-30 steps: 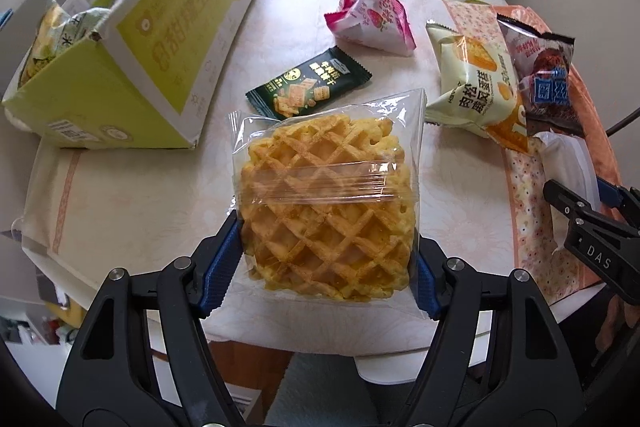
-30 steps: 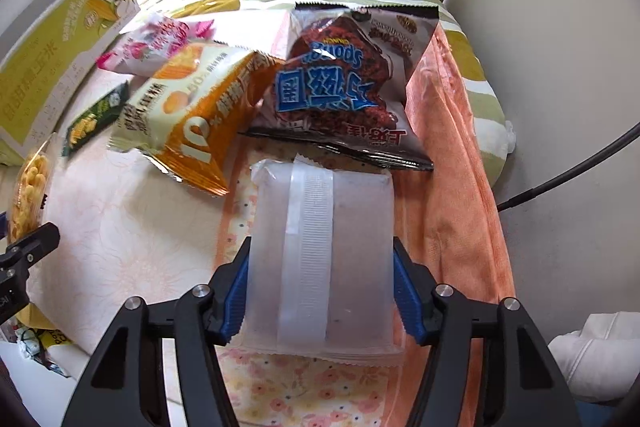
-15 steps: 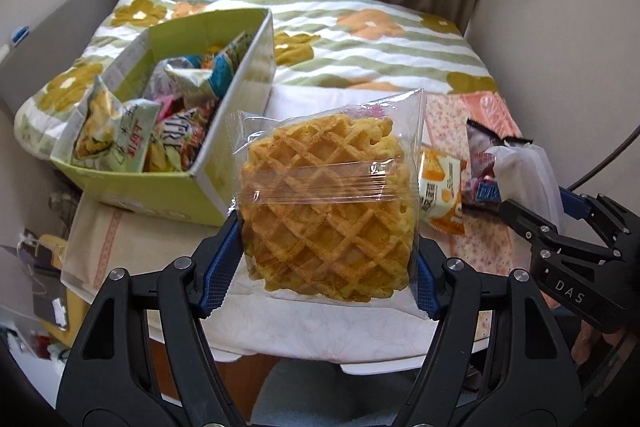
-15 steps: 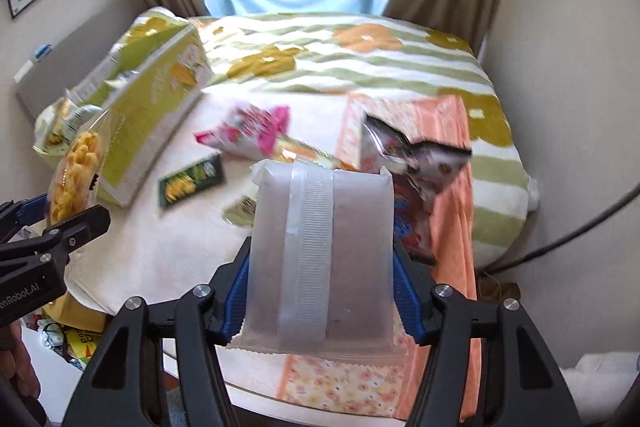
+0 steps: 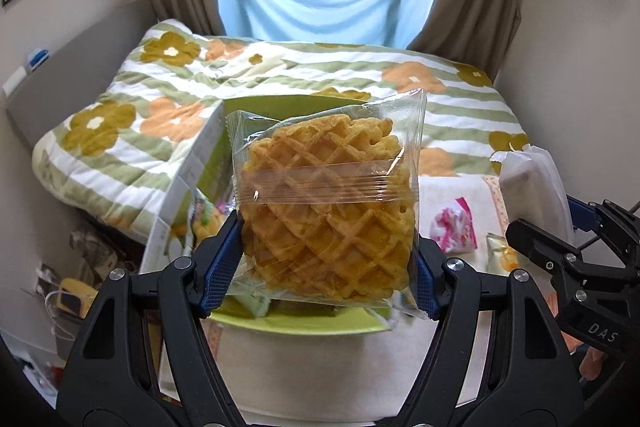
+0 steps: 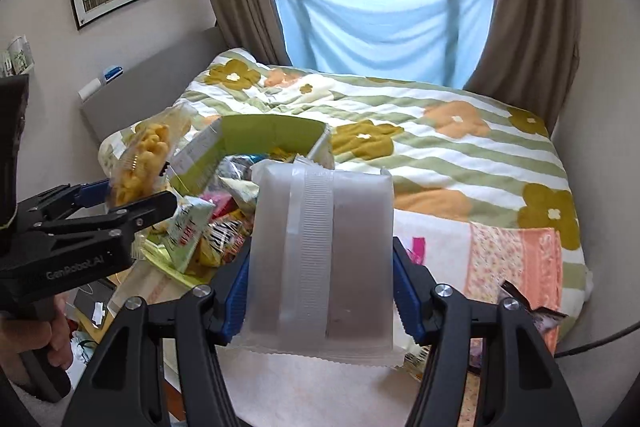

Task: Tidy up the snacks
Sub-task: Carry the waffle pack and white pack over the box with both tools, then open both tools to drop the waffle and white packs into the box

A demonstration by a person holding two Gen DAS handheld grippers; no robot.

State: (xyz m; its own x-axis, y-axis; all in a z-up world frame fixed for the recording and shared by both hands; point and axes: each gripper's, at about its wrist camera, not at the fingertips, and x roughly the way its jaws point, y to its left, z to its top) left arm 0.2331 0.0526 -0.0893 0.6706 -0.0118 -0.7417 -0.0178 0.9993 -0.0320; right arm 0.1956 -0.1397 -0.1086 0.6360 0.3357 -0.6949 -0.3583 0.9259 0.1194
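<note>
The waffle pack (image 5: pixel 328 203) stands upright between the blue pads of the left claw (image 5: pixel 326 267), which is clamped on its 2 sides, held in the air over the green box (image 5: pixel 288 325) of snacks. The frosted white packet (image 6: pixel 320 259) is pinched the same way in the right claw (image 6: pixel 320 299), beside the box. A pink packet (image 5: pixel 454 231) lies on the surface (image 5: pixel 304 367); the flowered bed (image 6: pixel 460 155) is behind.

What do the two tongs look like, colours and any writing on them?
Both are black angular frames with silver rivets and blue ribbed pads. The left tongs read "GenRobot.AI" on the side in the right wrist view; the right tongs show "DAS" in the left wrist view.
</note>
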